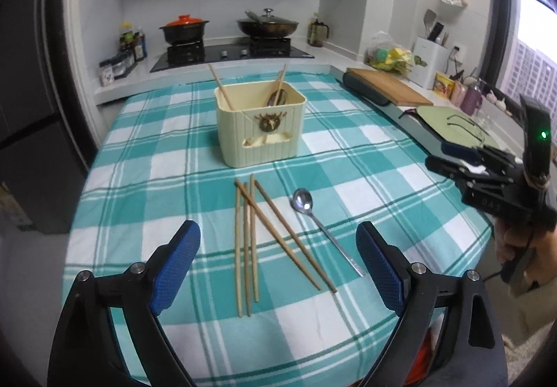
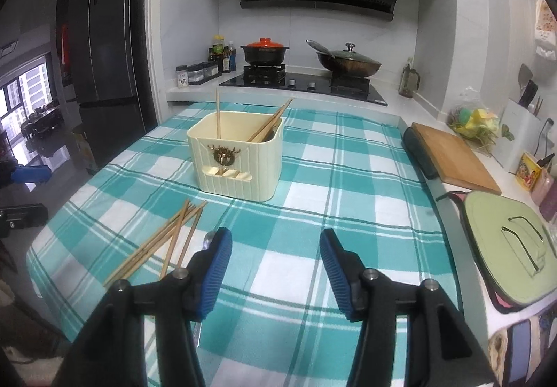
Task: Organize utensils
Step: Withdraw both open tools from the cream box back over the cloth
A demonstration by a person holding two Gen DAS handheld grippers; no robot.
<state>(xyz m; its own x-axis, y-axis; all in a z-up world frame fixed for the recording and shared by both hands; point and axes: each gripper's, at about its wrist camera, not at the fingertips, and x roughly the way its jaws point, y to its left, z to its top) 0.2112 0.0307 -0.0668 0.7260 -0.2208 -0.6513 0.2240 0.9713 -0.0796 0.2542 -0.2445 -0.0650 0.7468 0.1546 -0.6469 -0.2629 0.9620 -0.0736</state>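
Note:
A cream utensil box (image 1: 259,124) stands mid-table on the teal checked cloth, with chopsticks and a spoon leaning inside; it also shows in the right wrist view (image 2: 238,157). Several loose wooden chopsticks (image 1: 259,240) lie in front of it, with a metal spoon (image 1: 322,225) to their right. My left gripper (image 1: 278,268) is open and empty, hovering just short of the chopsticks. My right gripper (image 2: 275,265) is open and empty above bare cloth, with the chopsticks (image 2: 163,240) to its left. The spoon bowl (image 2: 208,240) peeks out behind its left finger. The right gripper also shows at the left view's right edge (image 1: 463,157).
A hob with a black pot (image 2: 264,52) and a wok (image 2: 348,64) is behind the table. A wooden cutting board (image 2: 452,157) and a green mat (image 2: 511,247) lie on the counter at right. A dark fridge (image 2: 104,56) stands at left.

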